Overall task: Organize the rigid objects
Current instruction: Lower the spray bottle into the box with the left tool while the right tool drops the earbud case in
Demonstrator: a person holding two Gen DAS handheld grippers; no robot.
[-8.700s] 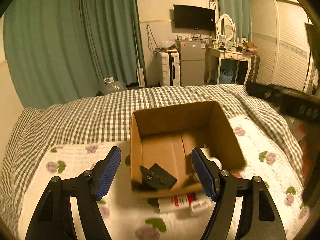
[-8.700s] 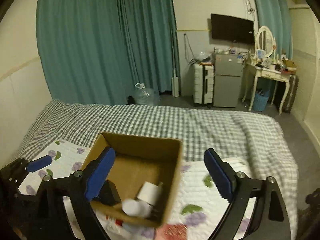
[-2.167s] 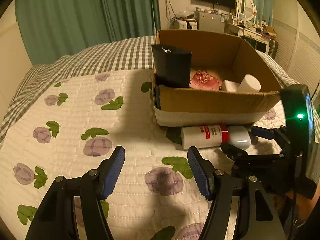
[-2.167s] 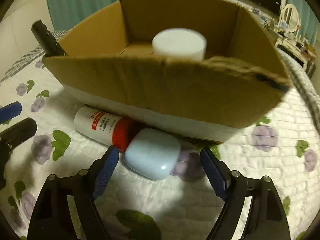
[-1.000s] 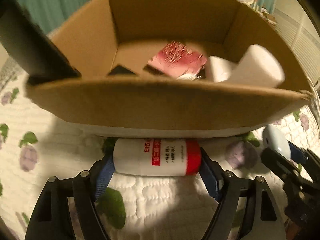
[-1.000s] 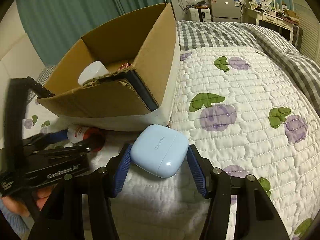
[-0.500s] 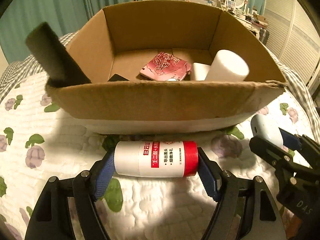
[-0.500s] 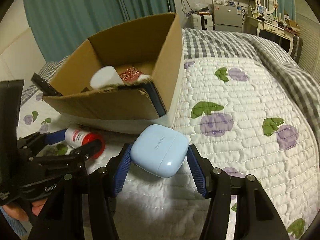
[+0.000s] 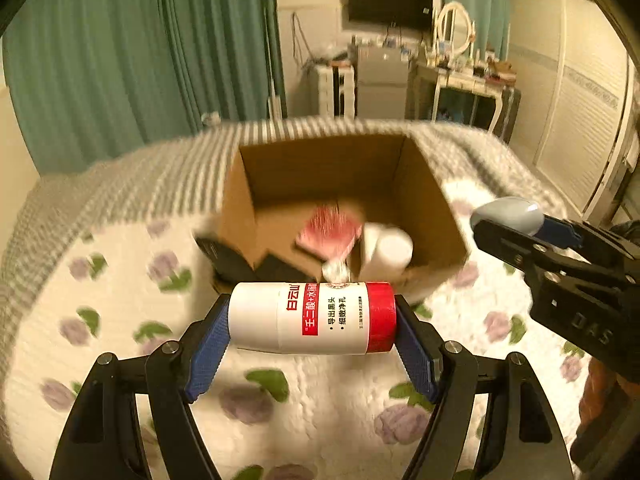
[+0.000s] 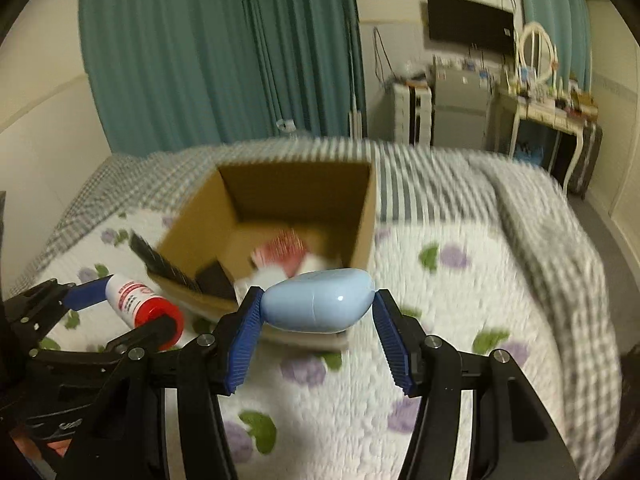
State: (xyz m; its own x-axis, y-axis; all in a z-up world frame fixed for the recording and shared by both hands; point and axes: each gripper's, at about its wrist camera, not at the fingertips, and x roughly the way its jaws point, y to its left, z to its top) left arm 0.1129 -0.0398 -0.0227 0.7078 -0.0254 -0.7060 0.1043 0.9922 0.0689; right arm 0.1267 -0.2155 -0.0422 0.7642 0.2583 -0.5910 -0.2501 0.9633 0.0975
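Observation:
My left gripper (image 9: 312, 326) is shut on a white bottle with a red cap (image 9: 312, 317), held sideways above the quilt in front of the open cardboard box (image 9: 434, 216). My right gripper (image 10: 316, 308) is shut on a light blue earbud case (image 10: 318, 304), held above the near right corner of the box (image 10: 364, 216). The bottle (image 10: 140, 300) and the case (image 9: 508, 214) each show in the other view. Inside the box lie a red packet (image 9: 328, 232), a white cylinder (image 9: 390, 250) and a black item (image 9: 276, 270). A black flat object (image 9: 224, 256) leans at the box's left corner.
The box stands on a white quilt with purple flowers (image 9: 120, 320) over a grey checked bedspread (image 9: 120, 176). Green curtains (image 9: 140, 60), a small fridge (image 9: 380, 80), a dressing table (image 9: 464, 80) and a wardrobe (image 9: 580, 100) stand beyond the bed.
Both grippers have risen from the quilt with their objects: the bottle and the earbud case are now lifted above the box's front edge. The views are blurred by motion.

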